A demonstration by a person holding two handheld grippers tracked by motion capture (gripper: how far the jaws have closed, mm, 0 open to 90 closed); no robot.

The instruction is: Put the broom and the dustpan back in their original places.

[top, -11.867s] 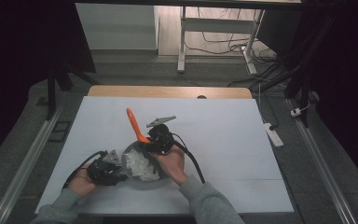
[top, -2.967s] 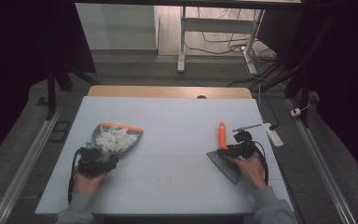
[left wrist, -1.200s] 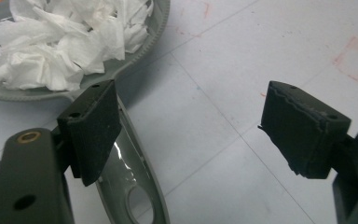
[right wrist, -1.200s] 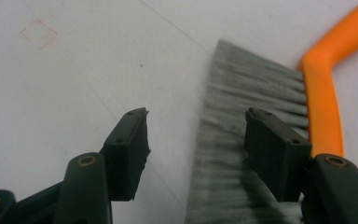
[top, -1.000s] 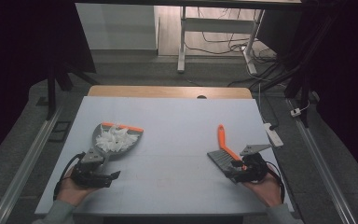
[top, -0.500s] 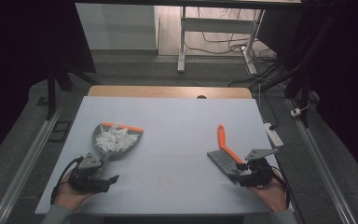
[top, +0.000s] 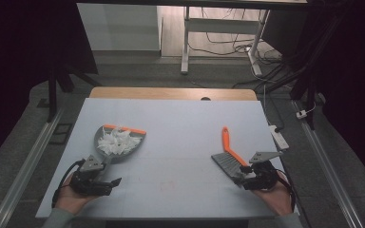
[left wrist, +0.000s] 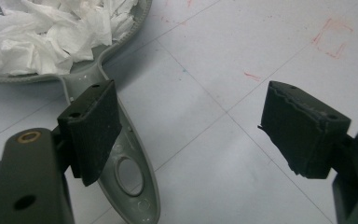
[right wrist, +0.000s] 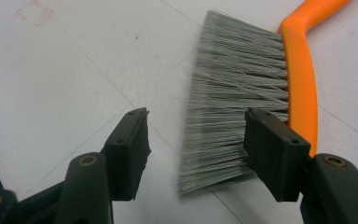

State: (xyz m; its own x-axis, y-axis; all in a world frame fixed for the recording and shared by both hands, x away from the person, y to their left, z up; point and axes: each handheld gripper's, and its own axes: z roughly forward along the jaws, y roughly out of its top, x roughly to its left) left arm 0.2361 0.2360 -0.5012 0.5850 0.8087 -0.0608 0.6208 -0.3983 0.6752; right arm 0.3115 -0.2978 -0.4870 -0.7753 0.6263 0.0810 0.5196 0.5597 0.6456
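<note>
Dustpan (top: 120,142), grey w/ orange front lip, lies flat on table (top: 180,123) toward its left edge, roughly mid-depth. Pan loaded w/ white paper scraps (top: 115,141); scraps (left wrist: 51,28) sit heaped inside the rim, none seen spilled beside it. Dustpan handle (left wrist: 126,163) runs back toward the near edge, hang-hole visible.

Left gripper (top: 102,180) rests near the near-left corner, just behind the handle end. In left gripper view its jaws stand wide apart, released: one pad is over the handle's edge, contact unclear; the other is well clear over bare table. Nothing clamped.

Brush (top: 230,154), orange handle + grey bristles (right wrist: 233,107), lies on its side toward the right edge, handle pointing to the far side.

Right gripper (top: 247,178) sits near the near-right corner, just beside the bristle end. Jaws released, apart; in right gripper view one pad is in front of the bristles, the other over bare table. Not gripping.

Faint red marks (left wrist: 331,42) on table between the two tools.
</note>
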